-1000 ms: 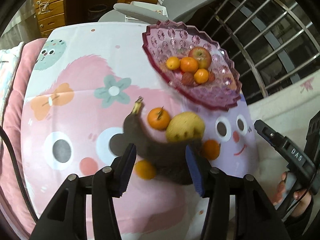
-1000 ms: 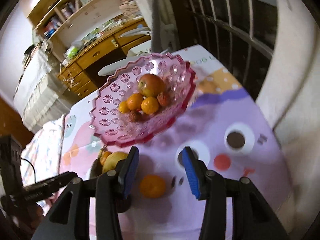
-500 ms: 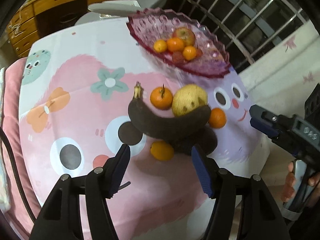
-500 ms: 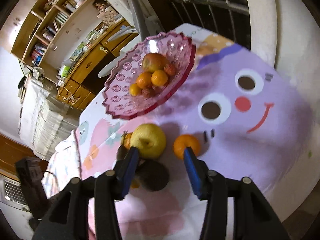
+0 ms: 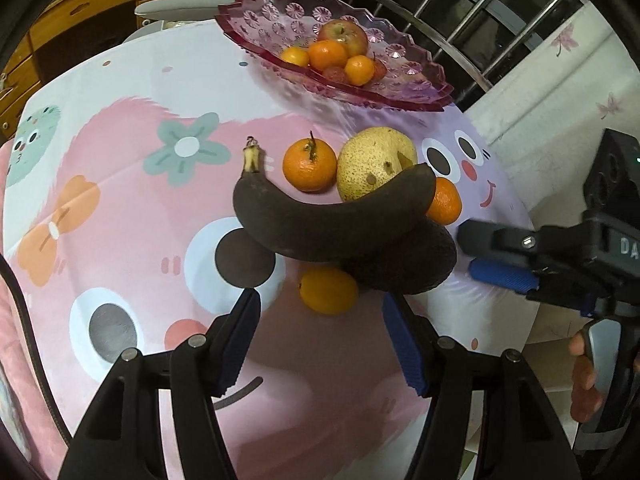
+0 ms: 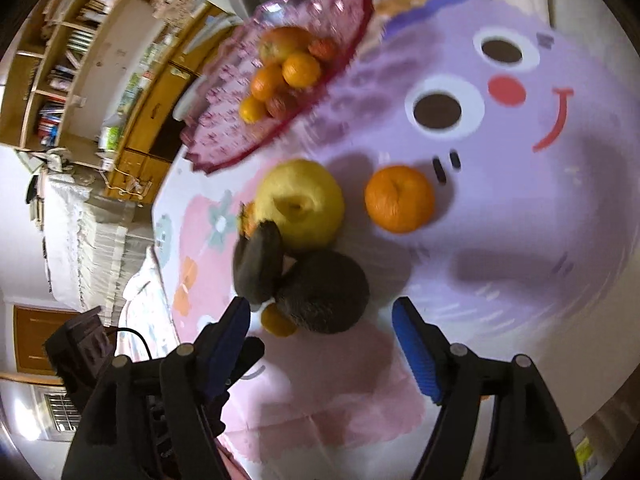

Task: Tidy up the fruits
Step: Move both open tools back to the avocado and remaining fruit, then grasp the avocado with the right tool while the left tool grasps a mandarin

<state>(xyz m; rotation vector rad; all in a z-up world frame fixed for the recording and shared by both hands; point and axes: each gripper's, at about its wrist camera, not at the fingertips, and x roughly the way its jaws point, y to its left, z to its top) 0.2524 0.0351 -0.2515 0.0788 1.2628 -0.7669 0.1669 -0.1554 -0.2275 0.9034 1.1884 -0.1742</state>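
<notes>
A pink glass bowl [image 5: 276,20] [image 6: 224,120] at the far side of the table holds an apple, several small oranges and red fruits. In front of it lie a blackened banana [image 5: 332,220] [image 6: 260,264], a dark avocado [image 5: 404,268] [image 6: 324,292], a yellow pear [image 5: 372,164] [image 6: 300,204], a stemmed orange [image 5: 310,164], a second orange [image 5: 444,202] [image 6: 400,198] and a small orange [image 5: 328,290] [image 6: 276,322]. My left gripper [image 5: 324,340] hangs open just short of the small orange. My right gripper [image 6: 320,344] [image 5: 500,256] is opening near the avocado, with nothing between its pads.
A cartoon-print cloth [image 5: 120,200] covers the table. Metal bars [image 5: 480,20] and a white wall stand beyond the bowl. A wooden cabinet [image 5: 100,8] and a chair are at the back left. A hand [image 5: 584,380] holds the right gripper past the table's right edge.
Both grippers have sunk toward the loose fruit and rolled. Both jaws stand wider than before. The right gripper has swung from the bowl side over to the avocado.
</notes>
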